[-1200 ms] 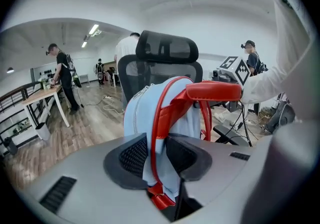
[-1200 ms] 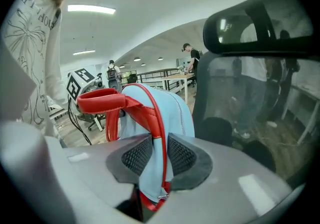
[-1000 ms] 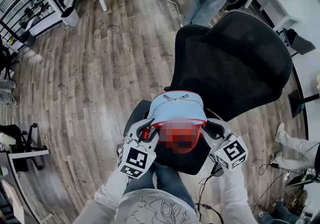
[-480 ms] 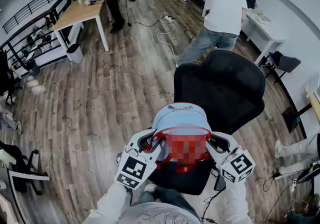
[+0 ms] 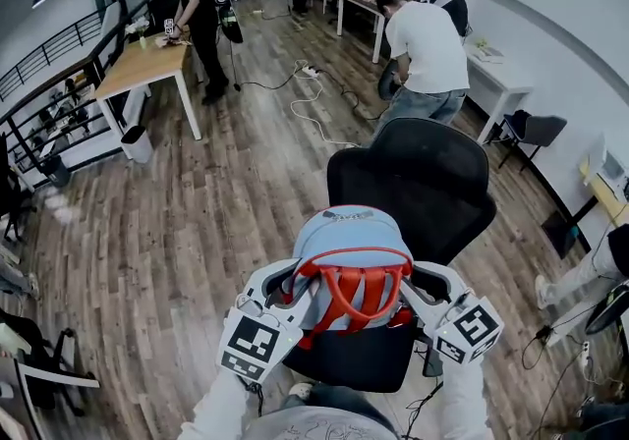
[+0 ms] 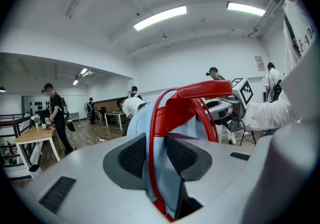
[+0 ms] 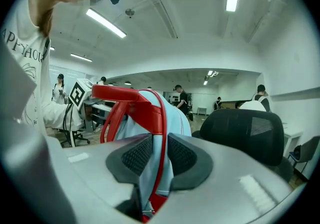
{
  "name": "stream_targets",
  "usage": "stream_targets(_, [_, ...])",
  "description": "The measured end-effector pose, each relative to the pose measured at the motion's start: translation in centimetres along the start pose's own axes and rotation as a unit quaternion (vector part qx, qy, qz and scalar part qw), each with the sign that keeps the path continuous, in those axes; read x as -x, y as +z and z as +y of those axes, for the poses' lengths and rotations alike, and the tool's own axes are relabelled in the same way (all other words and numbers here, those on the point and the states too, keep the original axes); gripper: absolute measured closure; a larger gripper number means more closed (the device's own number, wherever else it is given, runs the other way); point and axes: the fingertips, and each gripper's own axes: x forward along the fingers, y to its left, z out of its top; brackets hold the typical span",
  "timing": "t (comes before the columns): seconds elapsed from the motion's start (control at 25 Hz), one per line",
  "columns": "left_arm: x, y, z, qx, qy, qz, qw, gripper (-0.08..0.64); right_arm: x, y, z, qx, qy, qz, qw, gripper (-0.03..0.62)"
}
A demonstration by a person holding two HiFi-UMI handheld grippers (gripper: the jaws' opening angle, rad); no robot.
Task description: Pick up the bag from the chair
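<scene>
Above the chair point(image 5: 413, 183) seat, w/ our left claw point(image 6: 159, 155) & right claw point(image 7: 159, 155) each clamped on a red-trimmed side of the blue bag point(image 5: 346, 244), we've raised it vs. 1 s ago, so it seems clear of the seat, pickup approx. done.

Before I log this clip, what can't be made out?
- Head view: most of the chair seat, covered by the bag and both grippers; whether the bag touches it is unclear.
- Left gripper view: the bag's bottom, behind the left gripper.
- Right gripper view: likewise, behind the right gripper.
- Head view: items on the wooden desk, too small.
</scene>
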Motion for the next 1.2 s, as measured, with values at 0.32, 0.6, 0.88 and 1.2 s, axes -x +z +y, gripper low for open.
stream_targets(0.32, [1.0,1.3,-0.9,0.001,-0.015,-0.015,0.9998,0.443,1.4,1.2,0.7,-0.007,-0.019,-0.011,1.000,0.488])
stream_targets(0.6, [1.7,1.0,-1.1,0.006,-0.014,-0.018,0.9997,0.443,1.6,1.1,1.5,-0.008,-0.027,-0.010,1.000,0.488])
stream_targets(0.88, [1.8,1.1,-1.0,0.006,-0.013,-0.021,0.9997,0.442,1.5,1.3,1.5,-0.006,-0.027,-0.011,1.000,0.486])
stream_targets(1.2, [2.3,0.5,-0.8,0.002,-0.013,-0.020,0.9997,0.442,1.3,0.8,2.2,-0.010,-0.028,-0.009,1.000,0.486])
